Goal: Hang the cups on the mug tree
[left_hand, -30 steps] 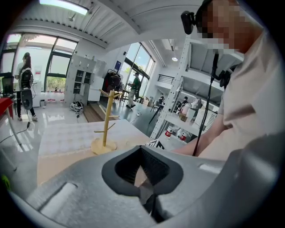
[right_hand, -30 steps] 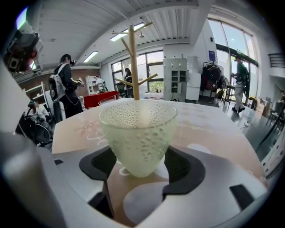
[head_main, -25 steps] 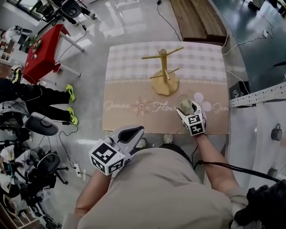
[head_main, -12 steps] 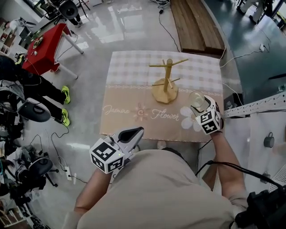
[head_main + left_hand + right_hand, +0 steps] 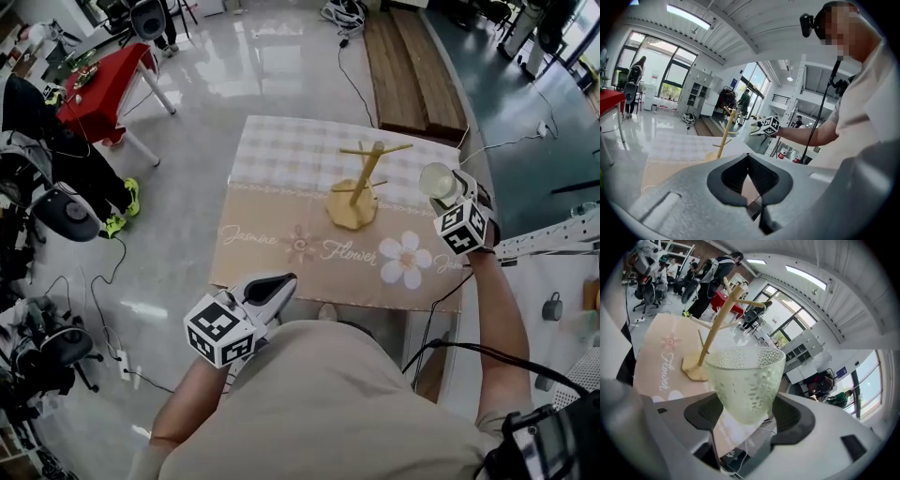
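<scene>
Holding anything, the right gripper (image 5: 749,414)?

B: Yes. Its jaws are closed on the lower half of a pale green, dimpled cup (image 5: 746,380). The cup is upright with its mouth up. Whether it has a handle cannot be told from either angle.

A: Where is the cup relative to the tree?

B: It is in the air, to the right of the wooden tree (image 5: 355,191) and apart from it, roughly above the counter's (image 5: 272,248) right edge. Its height above the counter is hard to judge from the head view. The tree stands on its round base towards the far middle of the counter, on a cloth (image 5: 281,150) that is checked at the back and printed with flowers in front. The pegs that show are bare.

A: And the left gripper (image 5: 274,284)?

B: It is low, just short of the counter's near edge and close to the person (image 5: 328,403). Its own view shows the jaw tips meeting, with nothing between them. A sliver of cloth shows through the narrow gap behind the tips.

A: What is cut off?

B: In the head view the person's torso fills the lower part and hides part of the left arm. In the left gripper view the gripper's grey body covers the near counter.
</scene>
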The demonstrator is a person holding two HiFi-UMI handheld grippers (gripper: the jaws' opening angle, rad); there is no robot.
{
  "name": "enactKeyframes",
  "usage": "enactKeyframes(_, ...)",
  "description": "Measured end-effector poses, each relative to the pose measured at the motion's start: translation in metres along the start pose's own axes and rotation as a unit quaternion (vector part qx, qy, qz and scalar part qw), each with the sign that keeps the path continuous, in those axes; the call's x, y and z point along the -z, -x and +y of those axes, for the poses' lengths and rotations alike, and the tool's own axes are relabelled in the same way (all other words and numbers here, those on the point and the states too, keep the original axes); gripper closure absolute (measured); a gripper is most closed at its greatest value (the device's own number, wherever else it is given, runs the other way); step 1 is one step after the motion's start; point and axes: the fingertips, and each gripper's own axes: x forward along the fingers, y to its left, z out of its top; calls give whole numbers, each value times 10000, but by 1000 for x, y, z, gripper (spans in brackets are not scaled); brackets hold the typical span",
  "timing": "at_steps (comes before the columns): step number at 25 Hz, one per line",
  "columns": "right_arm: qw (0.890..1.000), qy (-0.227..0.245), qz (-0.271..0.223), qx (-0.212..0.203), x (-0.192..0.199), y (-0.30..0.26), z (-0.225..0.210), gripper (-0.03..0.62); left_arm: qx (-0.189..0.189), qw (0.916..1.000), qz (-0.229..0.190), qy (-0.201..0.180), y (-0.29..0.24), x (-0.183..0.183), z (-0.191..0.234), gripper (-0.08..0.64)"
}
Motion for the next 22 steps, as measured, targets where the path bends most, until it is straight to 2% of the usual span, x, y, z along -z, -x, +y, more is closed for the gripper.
enactKeyframes(5, 9971, 638, 205, 374, -29, 11, -32, 255, -25, 9999, -83, 85, 18, 6, 6, 554)
enactKeyframes(10, 9886, 1297, 455, 612, -58, 15, -46, 255, -27, 9997, -164, 161, 33, 13, 12, 554)
enactKeyframes(19, 9545, 2640, 1014, 952, -92, 13, -48, 255, -53, 9992, -278, 265, 62, 25, 19, 554)
enactKeyframes(22, 9392, 3040, 1175, 1078, -101, 14, -43, 255, -81, 9989, -330, 316, 72, 27, 20, 554)
